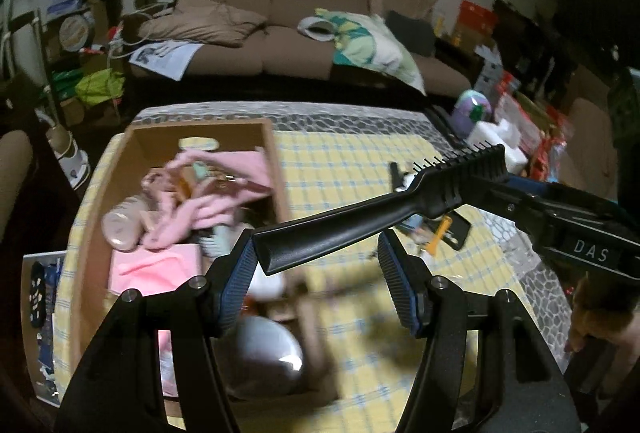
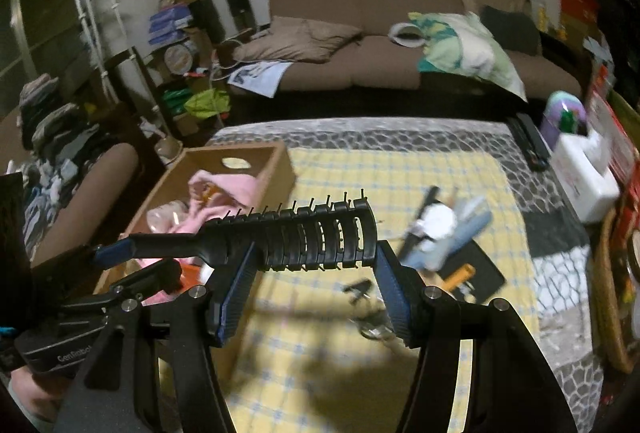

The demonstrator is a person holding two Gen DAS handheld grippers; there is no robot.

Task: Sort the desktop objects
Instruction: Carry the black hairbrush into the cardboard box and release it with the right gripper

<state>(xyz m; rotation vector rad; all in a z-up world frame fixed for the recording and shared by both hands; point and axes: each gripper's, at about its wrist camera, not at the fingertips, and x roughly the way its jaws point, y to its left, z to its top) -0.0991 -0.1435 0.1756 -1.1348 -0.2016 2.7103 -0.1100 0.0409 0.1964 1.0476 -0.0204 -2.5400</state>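
**Black vent hairbrush held in the air between two grippers, above the table**

Much of the cardboard box (image 1: 276,169) is blurred by motion in the left wrist view, and its near end is hidden behind the left gripper (image 1: 316,269). Pink cloth (image 1: 224,193) and a pale bottle (image 1: 120,225) can be made out inside it; a white rounded object at the near end cannot be identified. The small items lying on the yellow checked tablecloth (image 2: 360,173) are smeared, and only a white-and-blue bundle (image 2: 444,229) and a black card with an orange piece (image 2: 472,273) are distinguishable.

The hairbrush (image 2: 304,237) is seen from its vented back in the right wrist view, where its head spans the gap between the fingers of the right gripper (image 2: 316,269) and appears clamped by them. The handle tip is seen there to reach the blue pad of the left gripper, which enters from the lower left. In the left wrist view the handle end of the brush (image 1: 360,221) lies against the left pad only, the jaws standing wide with the other pad apart from it. The head's grip by the right gripper (image 1: 516,189) is seen there from the side.

The box sits at the table's left edge; the tablecloth to its right lies open up to the scattered items. A brown sofa (image 1: 280,13) stands beyond the far edge.
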